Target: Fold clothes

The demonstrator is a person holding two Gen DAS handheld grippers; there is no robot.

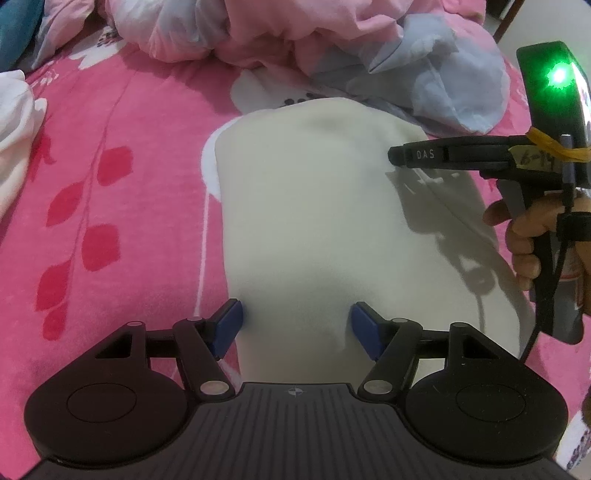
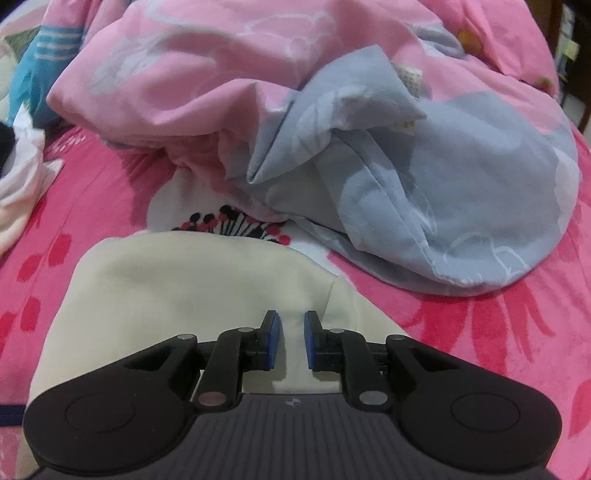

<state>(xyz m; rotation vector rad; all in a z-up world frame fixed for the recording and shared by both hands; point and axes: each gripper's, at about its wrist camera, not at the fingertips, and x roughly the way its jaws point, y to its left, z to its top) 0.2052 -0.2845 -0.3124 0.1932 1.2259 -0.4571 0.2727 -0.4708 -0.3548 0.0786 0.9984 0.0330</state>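
A cream garment [image 1: 314, 203] lies flat and smooth on the pink bedsheet [image 1: 110, 129]. My left gripper [image 1: 297, 325] hangs just over the garment's near end. Its jaws are wide open, and the blue pads [image 1: 229, 321] stand apart with only flat cloth below them. My right gripper [image 1: 397, 155], held by a hand [image 1: 524, 236], reaches in from the right over the garment's far right edge. In the right wrist view that gripper [image 2: 291, 336] shows a narrow gap with nothing pinched, above the cream garment [image 2: 184, 280] near a fold line.
A bunched pink and blue-grey quilt [image 2: 406, 166] fills the far side of the bed, close behind the garment. A white garment [image 1: 14, 129] lies at the left edge, and a teal cloth [image 1: 14, 26] sits in the far left corner.
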